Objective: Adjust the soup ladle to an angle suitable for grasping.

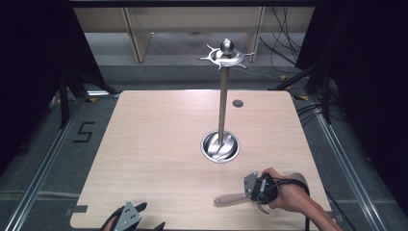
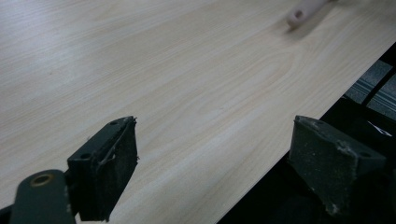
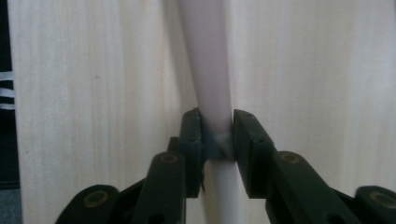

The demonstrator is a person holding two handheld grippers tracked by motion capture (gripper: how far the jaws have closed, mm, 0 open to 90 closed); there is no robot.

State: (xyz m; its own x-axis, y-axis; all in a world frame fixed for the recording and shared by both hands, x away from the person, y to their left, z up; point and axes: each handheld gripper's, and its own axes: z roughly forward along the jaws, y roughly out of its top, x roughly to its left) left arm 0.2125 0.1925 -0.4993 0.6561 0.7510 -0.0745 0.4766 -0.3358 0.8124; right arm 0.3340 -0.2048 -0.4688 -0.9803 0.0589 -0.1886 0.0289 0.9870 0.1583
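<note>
My right tool [image 3: 217, 135] is clamped on the pale handle [image 1: 230, 198], which lies flat on the bench [image 1: 159, 144] near its front edge, long axis left-right. My left tool [image 2: 215, 163] stands apart, empty, well left. The stand [image 1: 221, 110] rises beyond the handle.

Even overhead light, dark surroundings; gripper views soft, blurred.

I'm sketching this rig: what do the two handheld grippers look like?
Each is black with a grey three-cornered plate on top: left gripper, right gripper. The jaws are flat black blocks with worn, scuffed pads and brass-coloured pivot rivets. A black cable trails from the right one.
</note>
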